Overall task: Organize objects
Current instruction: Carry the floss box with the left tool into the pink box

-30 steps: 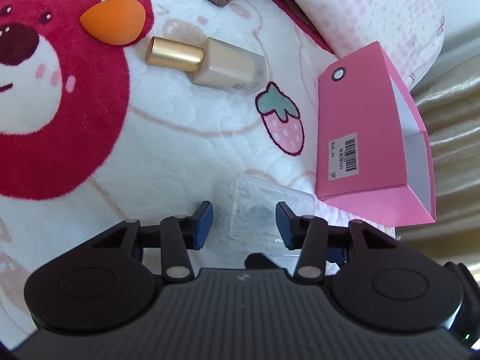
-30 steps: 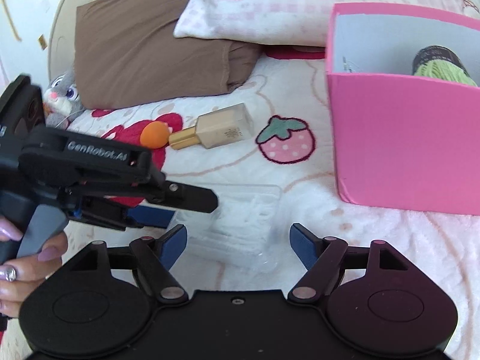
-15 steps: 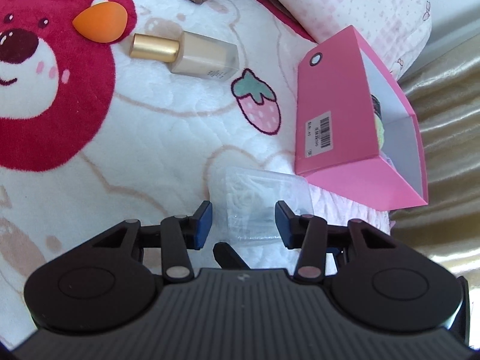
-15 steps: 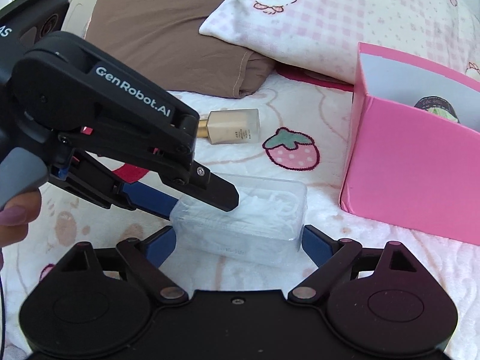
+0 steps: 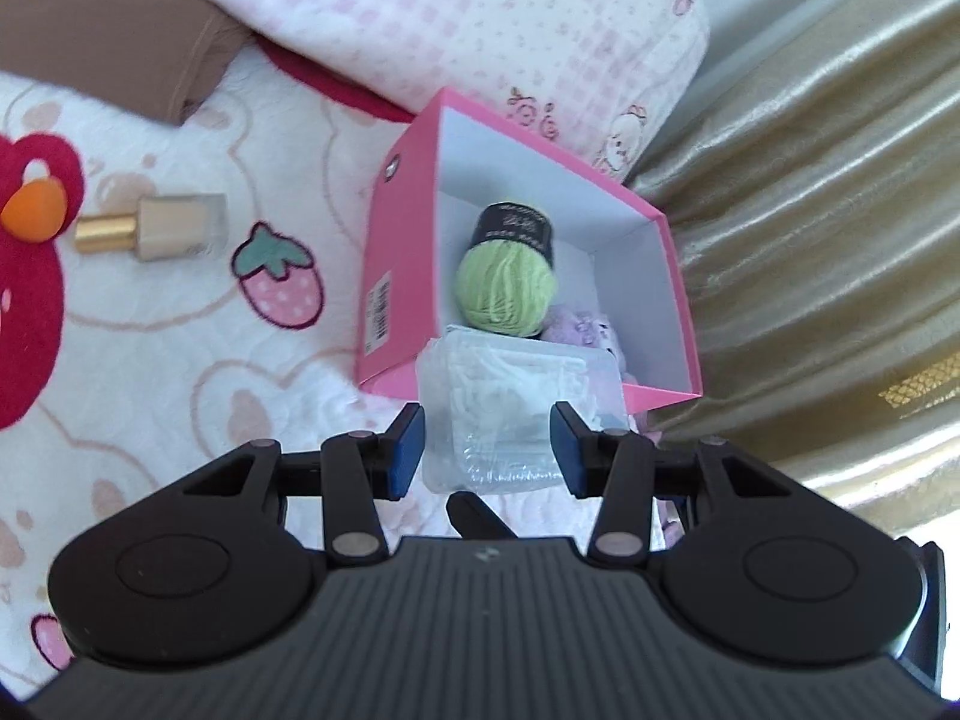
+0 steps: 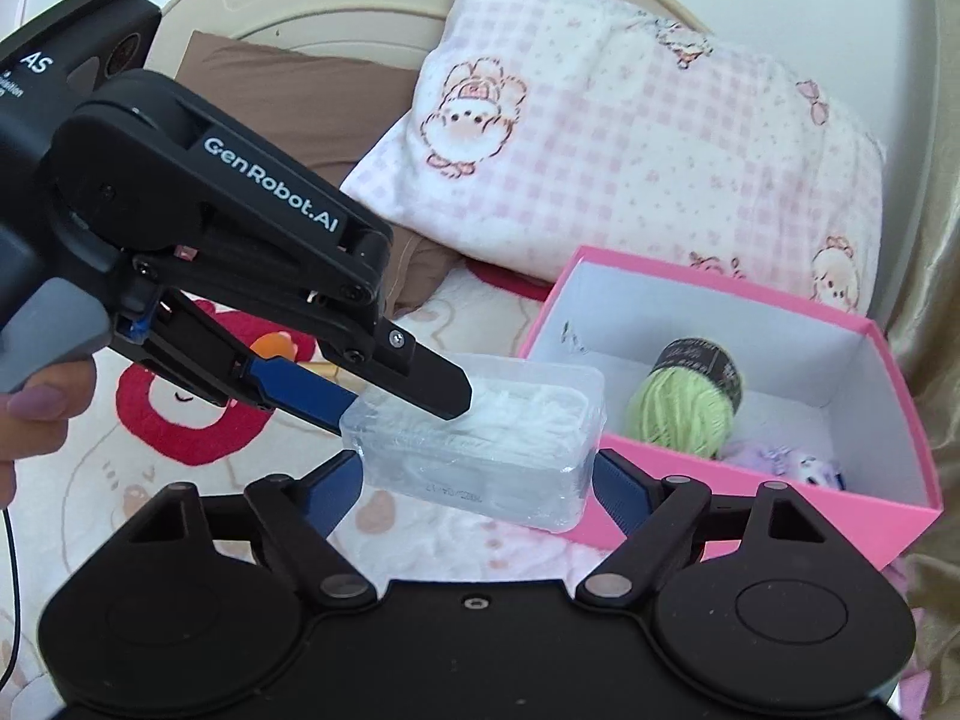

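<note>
Clear plastic container (image 6: 480, 438) is lifted off the bed, at the near left edge of the pink box (image 6: 780, 516). Left gripper (image 6: 408, 396) clamps its top and bottom at the left end. Right gripper (image 6: 477, 489) has just been closing, pads against both ends. Box holds green yarn (image 5: 504, 288) and a lilac item (image 5: 585, 330). Bottle (image 5: 156, 231) and orange sponge (image 5: 33, 216) lie far left on the blanket (image 5: 150, 372).
</note>
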